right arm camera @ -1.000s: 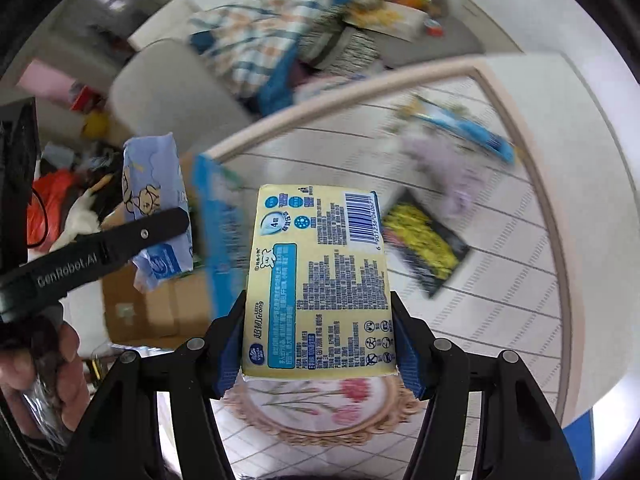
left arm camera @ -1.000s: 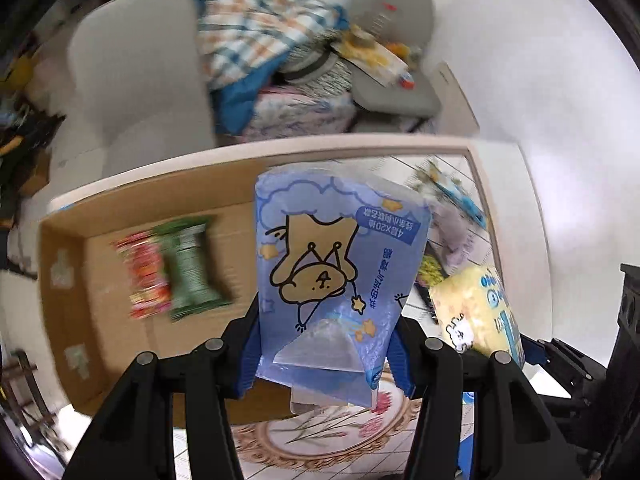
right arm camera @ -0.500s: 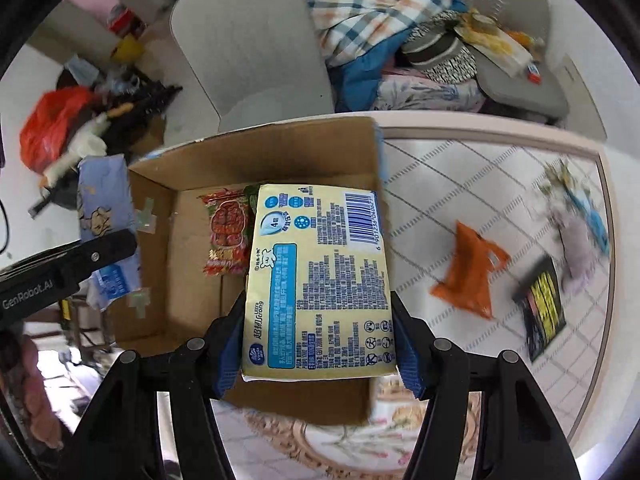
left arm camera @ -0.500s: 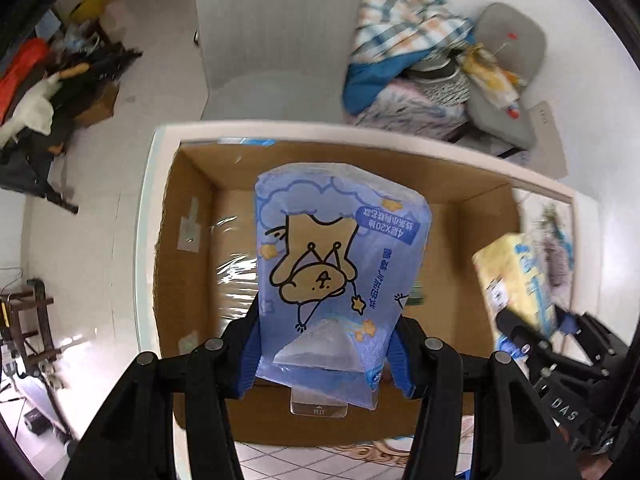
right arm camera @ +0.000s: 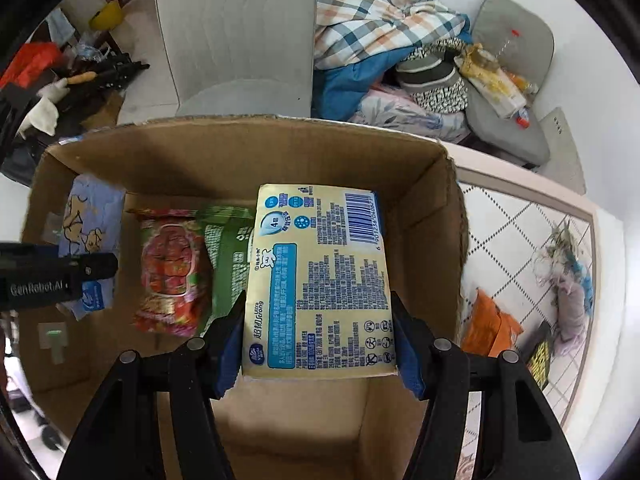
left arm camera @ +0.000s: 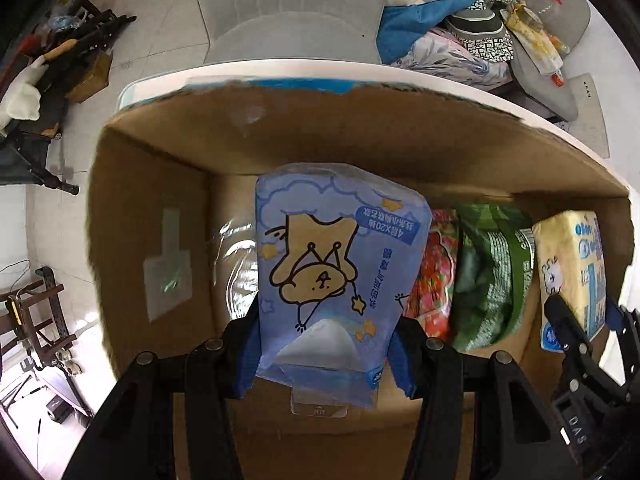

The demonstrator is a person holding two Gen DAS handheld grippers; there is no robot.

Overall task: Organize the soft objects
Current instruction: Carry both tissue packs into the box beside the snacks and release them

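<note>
Left wrist: left claw [left arm camera: 324,350] grips a blue bear-print pack [left arm camera: 336,264], printed upside down, lengthwise along the fingers; right claw [right arm camera: 320,350] likewise grips a yellow pack [right arm camera: 320,280].

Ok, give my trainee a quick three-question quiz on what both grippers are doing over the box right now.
1. True or false: the left gripper holds the blue tissue pack.
2. What does the right gripper hold?
3. Which lies in the cardboard box: A) red and green snack bags, B) the orange packet?

Key: 1 true. 2 the yellow tissue pack. 3 A; the orange packet lies on the tiled tabletop.
</note>
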